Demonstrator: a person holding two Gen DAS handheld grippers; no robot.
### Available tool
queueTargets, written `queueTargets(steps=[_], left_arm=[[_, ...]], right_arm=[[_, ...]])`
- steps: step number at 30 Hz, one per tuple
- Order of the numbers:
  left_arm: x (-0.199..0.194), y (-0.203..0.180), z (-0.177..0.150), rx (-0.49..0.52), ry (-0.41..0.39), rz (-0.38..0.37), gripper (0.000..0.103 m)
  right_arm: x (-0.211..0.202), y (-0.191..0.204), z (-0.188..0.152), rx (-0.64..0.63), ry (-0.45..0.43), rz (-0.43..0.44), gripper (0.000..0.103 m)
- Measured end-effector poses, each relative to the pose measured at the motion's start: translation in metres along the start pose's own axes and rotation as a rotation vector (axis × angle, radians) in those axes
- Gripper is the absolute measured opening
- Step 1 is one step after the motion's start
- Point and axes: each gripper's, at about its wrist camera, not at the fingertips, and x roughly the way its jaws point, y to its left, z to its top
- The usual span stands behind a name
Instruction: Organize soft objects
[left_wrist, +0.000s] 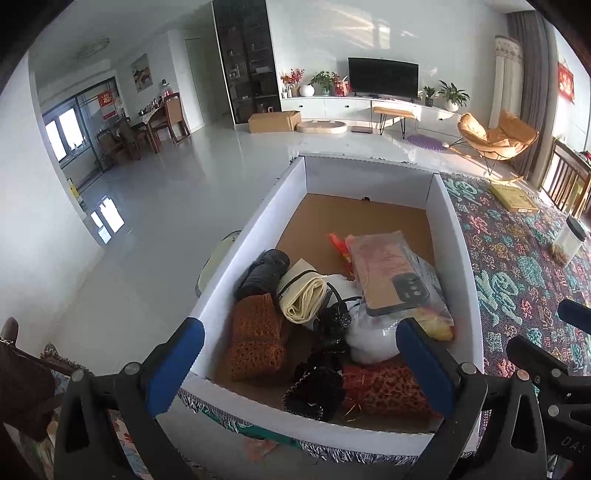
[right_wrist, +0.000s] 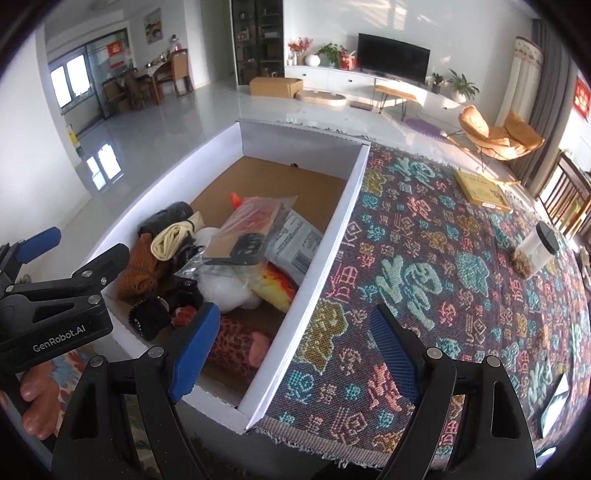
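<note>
Left gripper (left_wrist: 299, 354): jaws wide apart, empty, above white cardboard box (left_wrist: 255, 229) of soft items.
Right gripper (right_wrist: 295, 347): jaws spread, empty, straddling box wall.

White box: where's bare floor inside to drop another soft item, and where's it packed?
Free: the brown cardboard floor at the far end of the white cardboard box, between the far wall and the clear plastic packet. Crowded: the near half, from the orange knit cloth to the red patterned roll.
</note>
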Motion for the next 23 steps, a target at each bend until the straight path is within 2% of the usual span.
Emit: queueTargets(steps=[16, 19, 23], left_arm=[[-0.003, 0.003, -0.003, 0.003, -0.019, 0.027, 0.103], [-0.007, 0.004, -0.004, -0.009, -0.041, 0.019, 0.103], [-0.01, 0.001, -0.005, 0.004, -0.068, 0.055, 0.103]], right_arm=[[0.001, 0.008, 0.0, -0.015, 0.009, -0.001, 0.086], [0.001, 0.009, -0.001, -0.017, 0.008, 0.0, 0.086], [0.002, 0.005, -0.002, -0.011, 0.003, 0.003, 0.086]])
